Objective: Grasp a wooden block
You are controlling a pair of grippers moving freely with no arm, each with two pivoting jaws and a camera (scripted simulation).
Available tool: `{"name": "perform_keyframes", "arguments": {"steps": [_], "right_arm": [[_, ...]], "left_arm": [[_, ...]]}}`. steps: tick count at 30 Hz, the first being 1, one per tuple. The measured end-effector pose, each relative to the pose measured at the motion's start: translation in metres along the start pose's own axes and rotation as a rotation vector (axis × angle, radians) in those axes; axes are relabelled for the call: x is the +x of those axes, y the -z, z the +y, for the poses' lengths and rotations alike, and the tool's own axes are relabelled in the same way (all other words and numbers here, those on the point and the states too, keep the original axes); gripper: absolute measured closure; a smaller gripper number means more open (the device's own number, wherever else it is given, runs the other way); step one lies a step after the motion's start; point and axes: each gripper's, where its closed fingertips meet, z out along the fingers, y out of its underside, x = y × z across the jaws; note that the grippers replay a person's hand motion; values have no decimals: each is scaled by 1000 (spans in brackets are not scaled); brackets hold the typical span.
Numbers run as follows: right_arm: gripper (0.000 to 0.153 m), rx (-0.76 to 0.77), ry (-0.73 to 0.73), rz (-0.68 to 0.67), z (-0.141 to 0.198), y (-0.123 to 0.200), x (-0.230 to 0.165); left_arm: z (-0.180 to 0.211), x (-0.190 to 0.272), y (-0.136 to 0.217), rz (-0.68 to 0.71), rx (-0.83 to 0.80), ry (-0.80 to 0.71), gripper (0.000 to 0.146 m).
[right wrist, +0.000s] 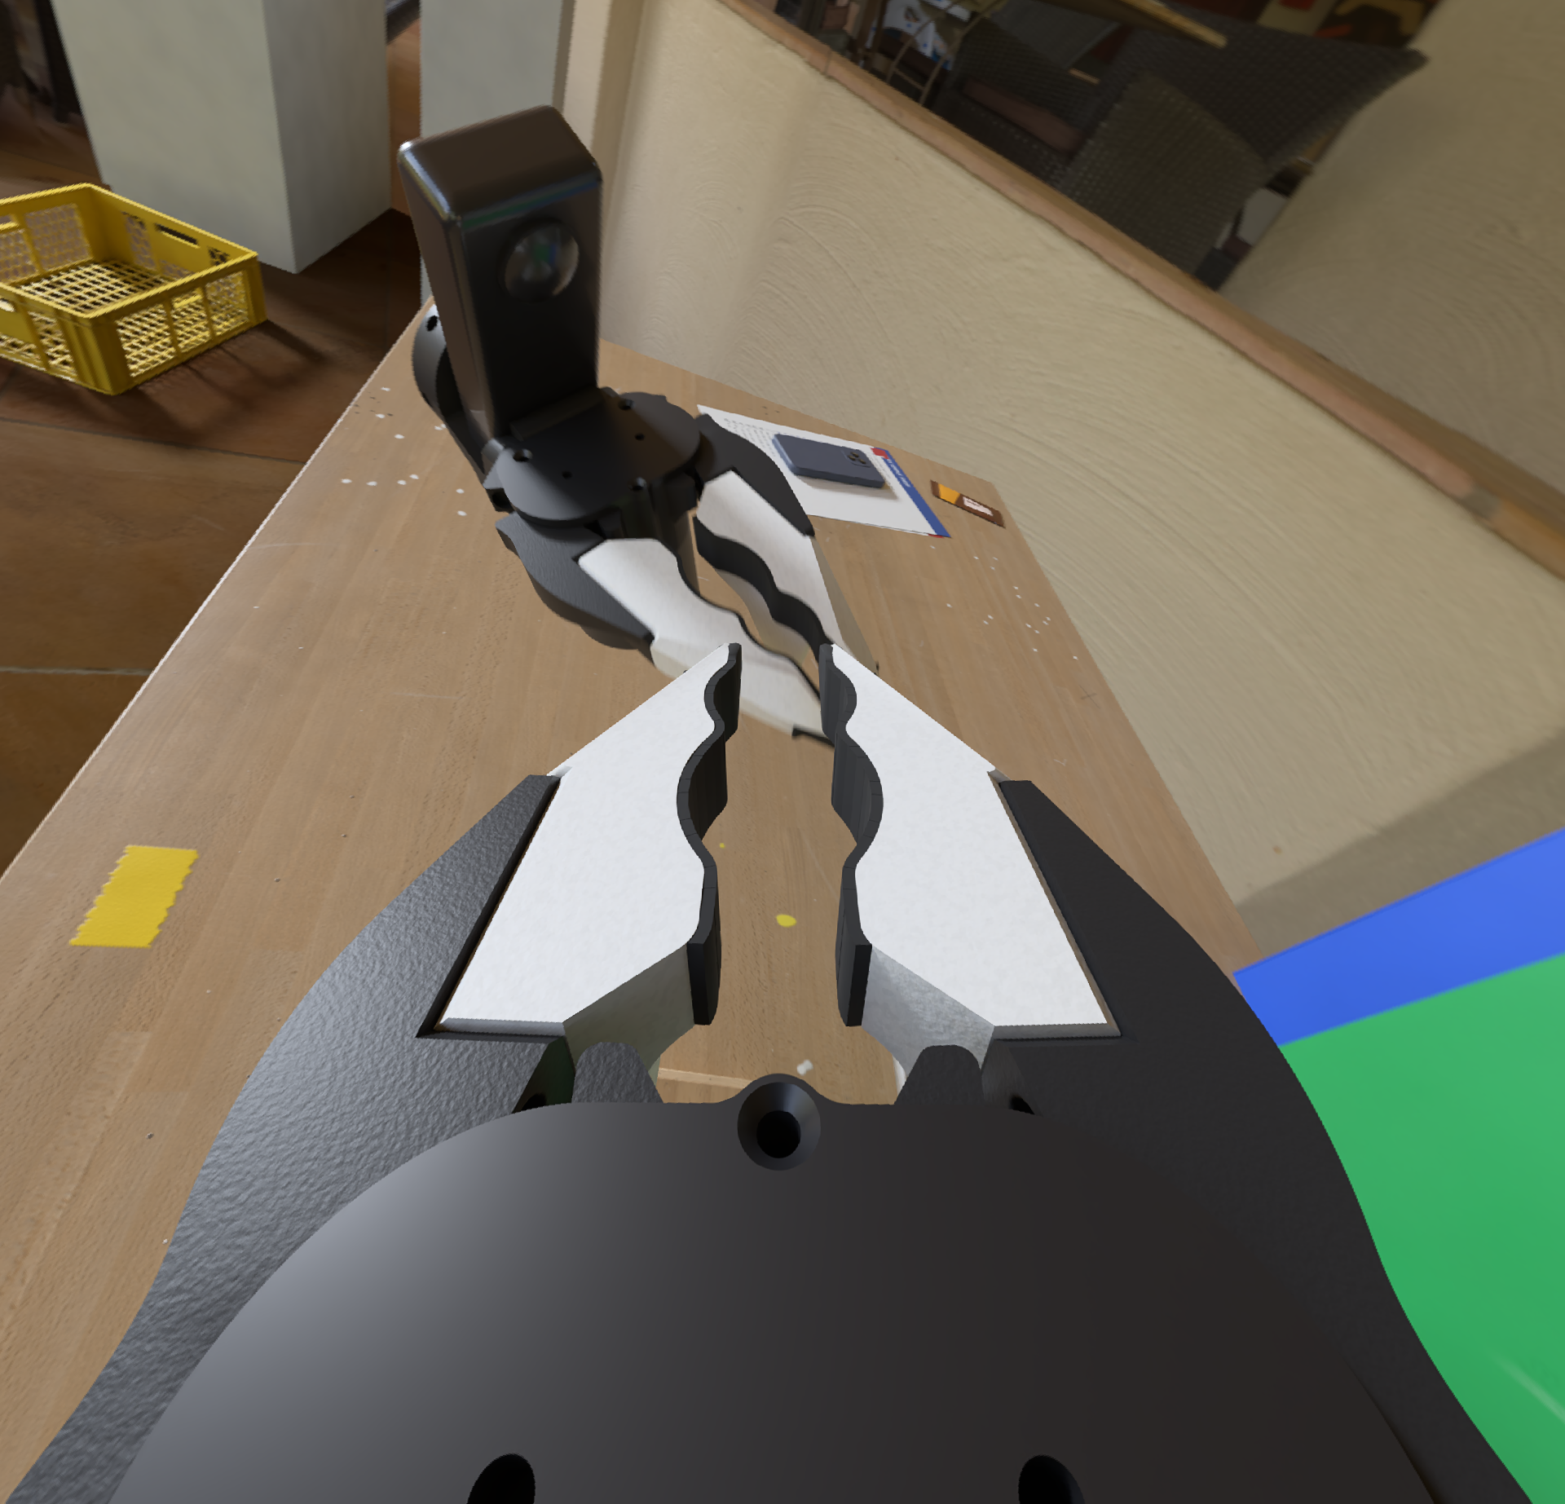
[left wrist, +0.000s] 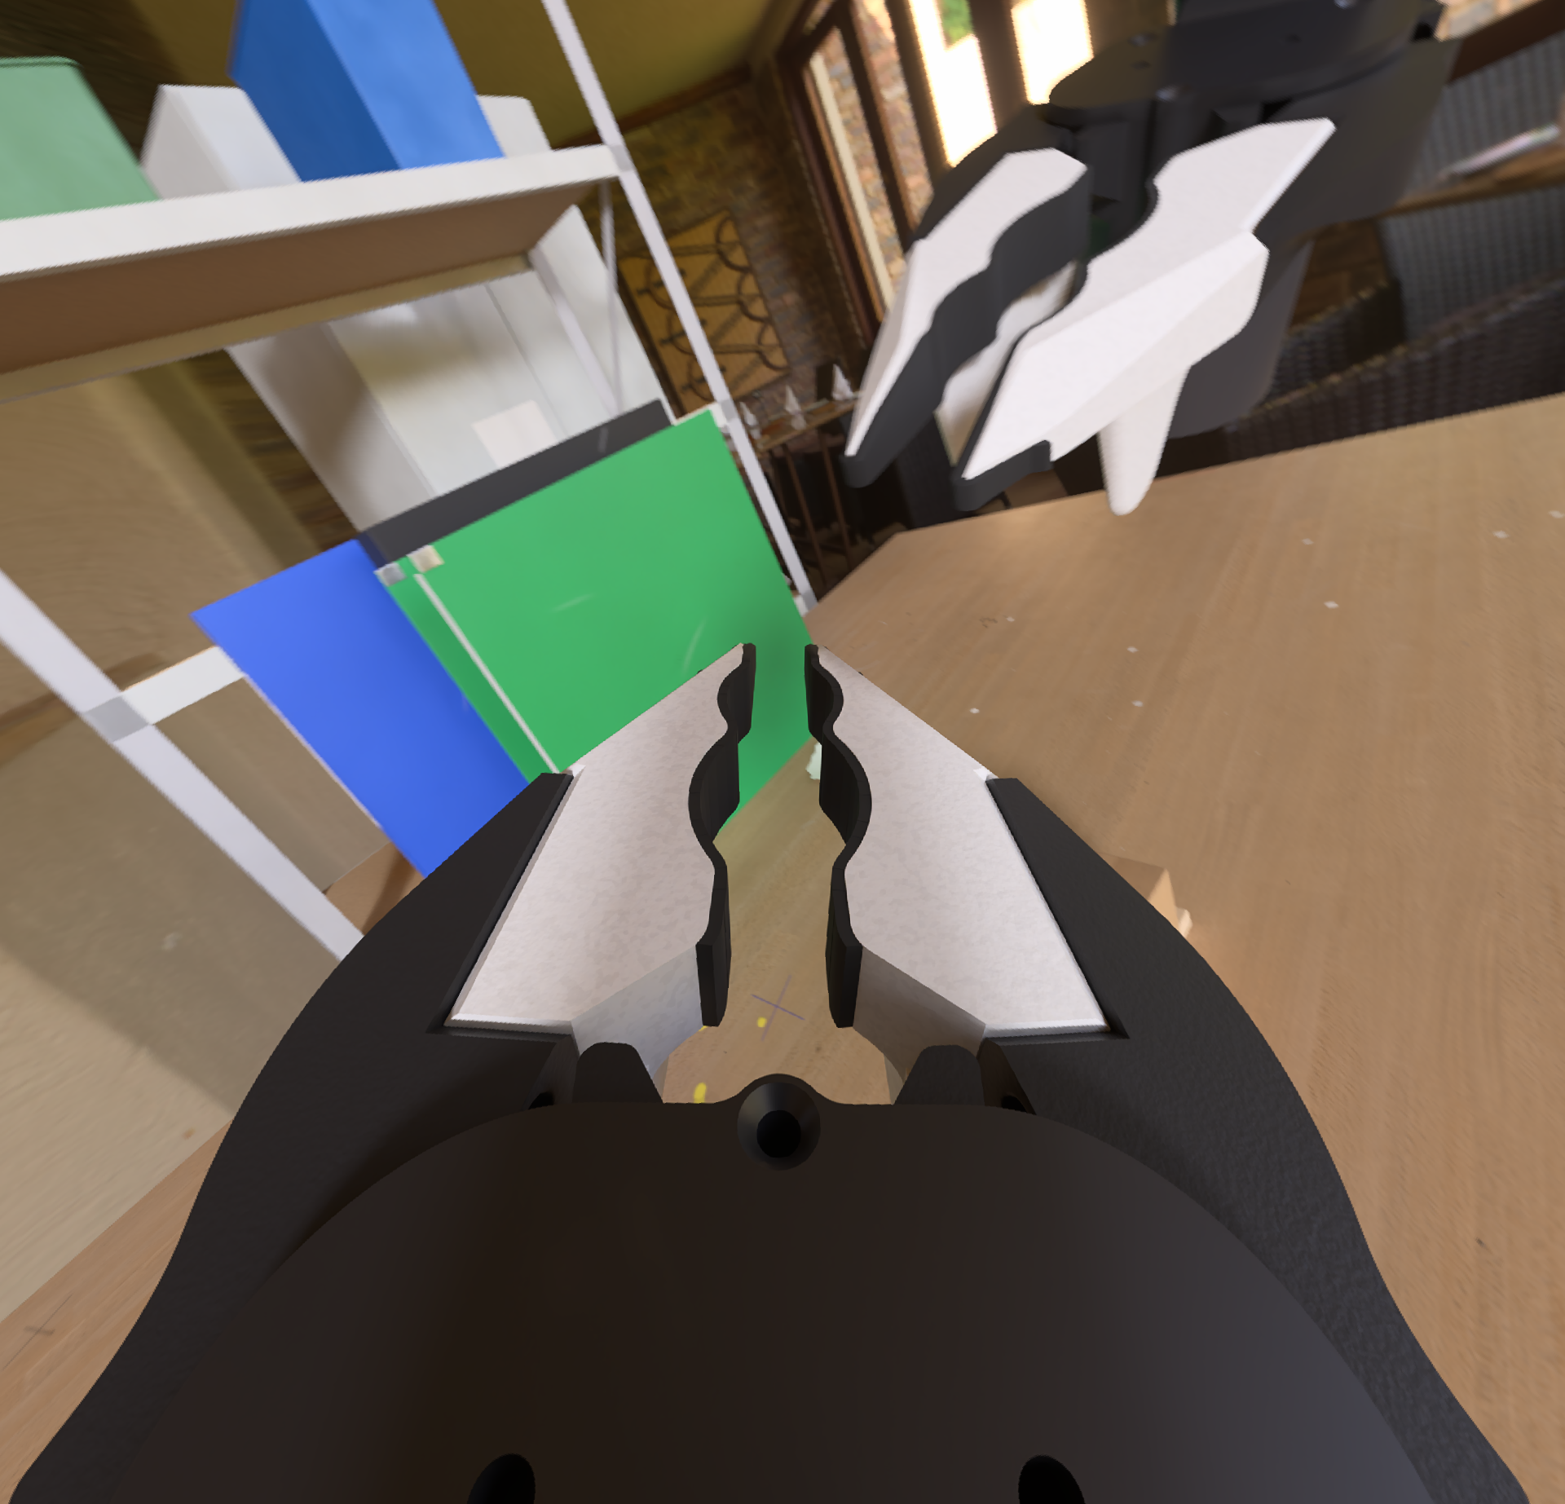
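Note:
My left gripper [left wrist: 777, 659] hangs low over the wooden table [left wrist: 1270, 701], jaws a little apart with nothing between them. A pale wooden block [left wrist: 1156, 892] peeks out beside its right finger mount, mostly hidden by the gripper body. My right gripper [right wrist: 780, 652] is open and empty, tilted down over the table. It also shows in the left wrist view [left wrist: 915, 464], hovering above the table's far side. The two grippers face each other, and the left gripper [right wrist: 762, 608] shows just beyond the right gripper's fingertips.
A white shelf rack [left wrist: 593, 167] holds blue and green boxes, with a green panel [left wrist: 610, 599] and a blue panel [left wrist: 356, 701] at table level. A dark phone [right wrist: 826, 460] lies on a paper sheet. Yellow tape [right wrist: 135, 896] marks the table. A yellow crate [right wrist: 118, 286] stands on the floor.

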Motion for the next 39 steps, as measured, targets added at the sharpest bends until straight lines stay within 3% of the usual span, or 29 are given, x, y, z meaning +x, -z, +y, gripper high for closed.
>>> {"name": "perform_keyframes", "arguments": {"steps": [7,18,30,36,39], "right_arm": [[134,-27,-11,62,4,12,13],[134,-65,-27,105,0,18,11],[129,-123,-92,112,24,28,-4],[111,-282,-155,0,77,32,-25],[85,-398,-201,-20,119,30,-31]], "left_arm": [[-8,-31,12,-143,48,-21,135],[-24,-27,28,-291,65,-310,135],[-71,-21,49,-59,291,127,135],[-68,-23,48,22,305,226,135],[-67,-24,45,59,310,241,135]]}}
